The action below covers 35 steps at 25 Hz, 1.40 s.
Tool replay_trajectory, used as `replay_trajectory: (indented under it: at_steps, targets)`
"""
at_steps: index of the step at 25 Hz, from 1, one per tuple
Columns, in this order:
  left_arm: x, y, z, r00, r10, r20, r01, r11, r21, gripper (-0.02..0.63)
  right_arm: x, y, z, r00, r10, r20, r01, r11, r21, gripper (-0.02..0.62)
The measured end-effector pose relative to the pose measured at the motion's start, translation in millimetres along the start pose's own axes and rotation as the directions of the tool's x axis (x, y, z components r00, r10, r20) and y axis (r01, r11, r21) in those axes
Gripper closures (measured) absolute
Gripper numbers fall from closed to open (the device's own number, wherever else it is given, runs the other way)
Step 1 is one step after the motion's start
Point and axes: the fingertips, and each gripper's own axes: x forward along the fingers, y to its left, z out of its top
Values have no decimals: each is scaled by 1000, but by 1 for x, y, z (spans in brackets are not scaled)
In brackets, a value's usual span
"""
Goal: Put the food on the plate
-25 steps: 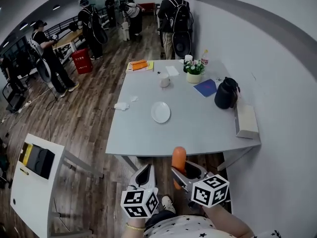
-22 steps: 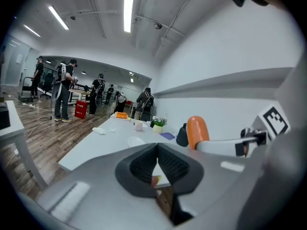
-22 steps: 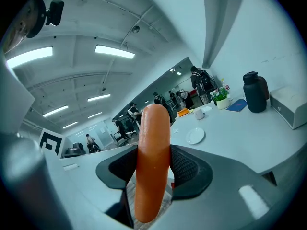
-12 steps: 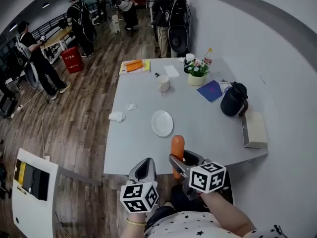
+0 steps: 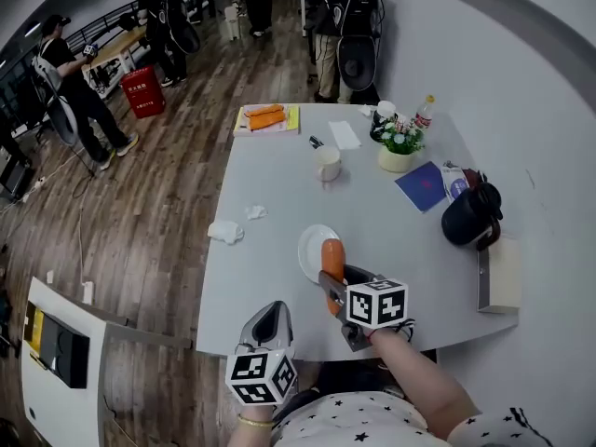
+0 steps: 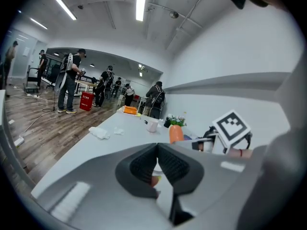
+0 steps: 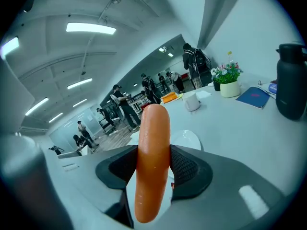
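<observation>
An orange sausage [image 5: 332, 257] stands upright between the pads of my right gripper [image 5: 336, 289], which is shut on it. Sausage and gripper hang over the near edge of the small white plate [image 5: 312, 246] on the grey table [image 5: 279, 184]. In the right gripper view the sausage [image 7: 152, 162] fills the middle and the plate [image 7: 188, 139] lies just behind it. My left gripper [image 5: 268, 328] is low at the table's near edge, shut, with nothing seen in it. The left gripper view shows its jaws [image 6: 157, 164] closed and the sausage [image 6: 175, 133] beyond.
Beyond the plate are a white cup [image 5: 327, 163], a flower pot [image 5: 398, 152], a blue notebook [image 5: 421, 185] and a black kettle [image 5: 468, 215]. A white box [image 5: 503, 273] lies at the right edge, crumpled tissue [image 5: 226, 232] at the left. Several people stand behind.
My right gripper has carried the sausage forward from in front of the table to over the plate's near edge. The left gripper has stayed low and shut.
</observation>
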Motion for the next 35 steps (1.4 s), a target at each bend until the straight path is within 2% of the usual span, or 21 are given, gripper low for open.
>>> replay_trajectory:
  at_steps: [6,12,17,25,29,32,35]
  targets:
    - [42,17,10,1000,6,-18,-7,999,-34,598,75,-45,4,985,-76,-152,79,997,15,388]
    - [68,26,20,999,14,-33,-15,999,-47,598,118,-66,-10,945,-140,-295,173,981,86,388]
    - [79,31,19,999,20,-50,-23,998,-56,598,131,-78,-23,911,-189,-367,244,964,110,388]
    - [84,26,16,998,11,-66,-14,998,-56,598,135,-79,-20,912,-195,-360,245,964,100,385]
    - [80,22,15,998,6,-65,-9,999,-45,598,129,-75,-19,935,-149,-323,206,967,149,365]
    - [74,18,14,998,4,-58,-6,999,-35,598,115,-70,-13,953,-140,-269,183,973,142,367]
    - [64,14,13,999,3,-47,-4,1000,-26,598,91,-56,-2,977,-112,-182,138,981,137,406]
